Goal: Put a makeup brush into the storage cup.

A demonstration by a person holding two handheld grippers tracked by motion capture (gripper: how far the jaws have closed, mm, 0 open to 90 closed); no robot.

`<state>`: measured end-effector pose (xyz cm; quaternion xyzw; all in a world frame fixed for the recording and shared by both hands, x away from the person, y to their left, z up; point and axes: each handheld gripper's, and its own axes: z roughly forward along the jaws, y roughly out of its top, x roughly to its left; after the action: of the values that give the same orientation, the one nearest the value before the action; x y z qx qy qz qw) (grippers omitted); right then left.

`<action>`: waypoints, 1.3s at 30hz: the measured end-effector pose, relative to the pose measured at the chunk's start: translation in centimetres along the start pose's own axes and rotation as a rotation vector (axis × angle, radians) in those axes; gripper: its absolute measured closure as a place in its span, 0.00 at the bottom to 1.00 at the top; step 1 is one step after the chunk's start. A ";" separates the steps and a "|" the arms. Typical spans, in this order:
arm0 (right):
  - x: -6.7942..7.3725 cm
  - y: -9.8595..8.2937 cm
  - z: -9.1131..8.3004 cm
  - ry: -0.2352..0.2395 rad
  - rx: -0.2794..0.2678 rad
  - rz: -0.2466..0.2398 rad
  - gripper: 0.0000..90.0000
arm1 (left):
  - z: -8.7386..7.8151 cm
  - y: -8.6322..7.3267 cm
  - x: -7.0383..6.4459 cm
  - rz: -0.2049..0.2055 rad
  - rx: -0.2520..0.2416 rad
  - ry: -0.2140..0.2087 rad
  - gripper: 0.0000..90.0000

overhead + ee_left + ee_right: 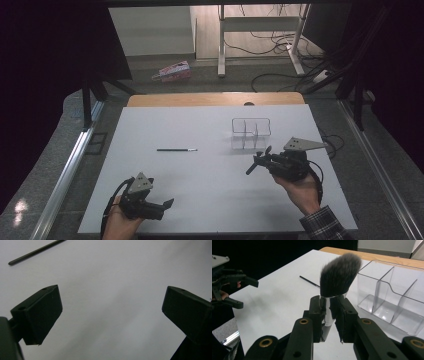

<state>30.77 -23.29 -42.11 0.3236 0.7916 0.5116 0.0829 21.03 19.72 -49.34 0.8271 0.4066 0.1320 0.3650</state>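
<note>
Lower left of the high view: the left gripper is held low over the white counter by a hand at the bottom edge. Its fingers are seen spread wide in the left gripper view, with nothing but bare counter between them; it is judged to be idle and kept clear.

Lower right of the high view: the right gripper is held by a hand in a checked sleeve. In the right gripper view its fingers are clamped on the shiny silver ferrule of a makeup brush with dark, grey-tipped bristles, head pointing away. The brush's handle is hidden behind the fingers, so its length cannot be judged.

Just beyond it, right of centre, a clear plastic divided organiser stands upright, apart from the brush. The grip and heading suggest the brush is meant for a compartment; which one cannot be told.

At centre a thin black pencil-like stick lies flat, untouched. Its far end is cut off in the left gripper view.

On the floor beyond the counter lies a pink packet, its print illegible.
</note>
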 end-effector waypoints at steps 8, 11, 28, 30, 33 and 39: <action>-1.2 0.4 -0.9 -0.036 -0.021 0.000 0.84 | -0.5 -0.5 0.3 0.001 0.001 0.014 0.04; -1.7 0.4 -1.1 -0.045 -0.024 0.009 0.84 | -0.7 -0.9 0.6 -0.015 -0.002 0.024 0.04; -3.0 1.5 -1.3 -0.110 -0.032 -0.019 0.84 | -1.6 -2.2 1.5 -0.061 -0.013 0.049 0.04; -3.2 1.7 -1.2 -0.118 -0.036 -0.020 0.84 | -1.7 -2.2 1.5 -0.062 -0.016 0.048 0.04; -3.6 2.1 -1.2 -0.129 -0.041 -0.023 0.84 | -1.7 -2.3 1.5 -0.061 -0.014 0.052 0.04; -4.2 2.7 -1.1 -0.152 -0.048 -0.028 0.84 | -1.8 -2.5 1.6 -0.066 -0.017 0.053 0.04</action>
<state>34.69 -25.90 -40.08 0.3485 0.7749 0.5033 0.1576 19.62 22.83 -49.98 0.8063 0.4421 0.1450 0.3653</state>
